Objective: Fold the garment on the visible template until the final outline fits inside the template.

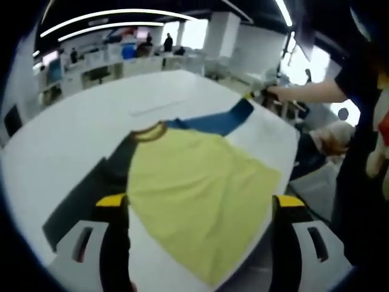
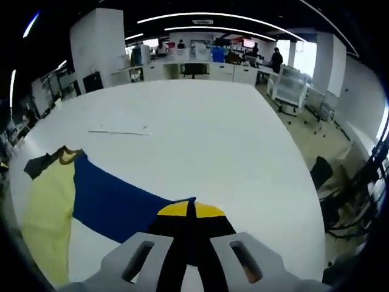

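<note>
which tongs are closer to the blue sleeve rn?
Right. The right tongs appear shut on the blue sleeve at its end. The left tongs are open over the yellow body, with that sleeve stretched away at the shirt's far side.

In the left gripper view the garment's (image 1: pixel 200 182) lower hem runs behind the left gripper (image 1: pixel 200 210) and out of frame, so its bottom outline is cut off. Its dark sleeve (image 1: pixel 91 194) is partly covered by the left-hand jaw. The whole view is blurred; the template line (image 1: pixel 155 109) on the table (image 1: pixel 73 134) is a faint streak of uncertain extent. In the right gripper view the right gripper (image 2: pixel 189 213) covers the tip of the blue sleeve (image 2: pixel 115 204). The garment's yellow body is cropped at the left edge. Distant people are too small to describe.
</note>
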